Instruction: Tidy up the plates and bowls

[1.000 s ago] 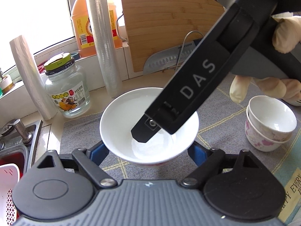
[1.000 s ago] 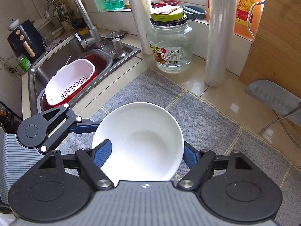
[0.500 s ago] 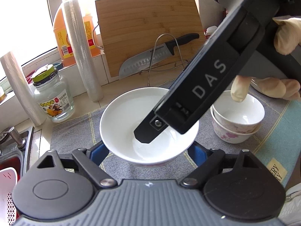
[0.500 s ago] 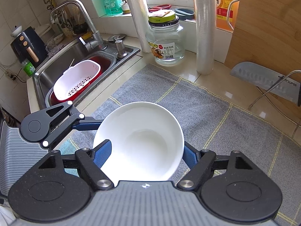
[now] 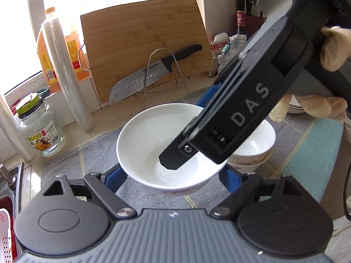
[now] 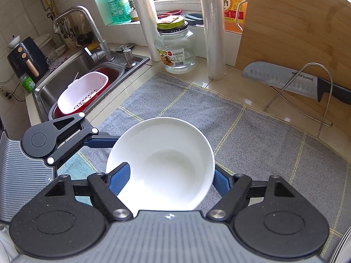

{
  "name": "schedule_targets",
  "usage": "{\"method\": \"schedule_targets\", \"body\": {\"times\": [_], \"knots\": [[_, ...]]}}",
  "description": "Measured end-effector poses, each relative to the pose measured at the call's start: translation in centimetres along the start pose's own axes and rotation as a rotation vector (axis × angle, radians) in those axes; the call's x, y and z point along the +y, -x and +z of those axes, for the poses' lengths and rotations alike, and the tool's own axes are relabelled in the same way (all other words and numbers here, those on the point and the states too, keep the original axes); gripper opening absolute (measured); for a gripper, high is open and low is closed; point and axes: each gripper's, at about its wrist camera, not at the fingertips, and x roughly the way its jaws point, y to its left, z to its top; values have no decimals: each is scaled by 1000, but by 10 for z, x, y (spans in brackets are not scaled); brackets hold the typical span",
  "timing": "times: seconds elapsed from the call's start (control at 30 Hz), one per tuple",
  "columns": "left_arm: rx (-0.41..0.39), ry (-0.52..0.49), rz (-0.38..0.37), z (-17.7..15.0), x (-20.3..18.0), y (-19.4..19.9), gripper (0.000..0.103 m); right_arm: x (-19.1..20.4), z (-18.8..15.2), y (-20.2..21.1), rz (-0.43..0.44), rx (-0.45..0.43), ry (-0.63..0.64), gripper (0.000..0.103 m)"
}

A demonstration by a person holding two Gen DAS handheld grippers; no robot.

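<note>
white bowl (image 5: 151, 144): both grippers gripping it, left gripper (image 5: 173, 178) clasping outer walls, right gripper (image 6: 169, 178) pinching rim, hovering near stacked bowls (image 5: 256, 153), right.

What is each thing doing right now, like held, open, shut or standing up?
white bowl, held above the mat, empty
left tool, shut on the white bowl
right tool, shut on the white bowl, one finger inside
stacked bowls, nested, top one empty
glass jar, upright, lid on
knife, propped slanted
cutting board, standing upright
colander, tilted in the sink
</note>
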Motion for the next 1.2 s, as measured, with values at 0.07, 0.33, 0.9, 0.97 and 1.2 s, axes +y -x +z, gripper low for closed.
{"method": "schedule_targets", "body": {"times": [0.07,0.33,0.9,0.97,1.2], "knots": [[-2,-1,-22,5,-6,-3,89,-6,-4,7,-14,-3,-12,84],[-28,-44,-95,24,-30,-15,89,-29,-22,36,-84,-23,-62,84],[6,-47,-194,35,-57,-51,89,-68,-51,40,-132,-11,-162,84],[13,-42,-198,33,-58,-53,89,-70,-53,38,-127,-6,-168,84],[27,-36,-211,32,-59,-57,89,-74,-57,33,-123,4,-184,84]]}}
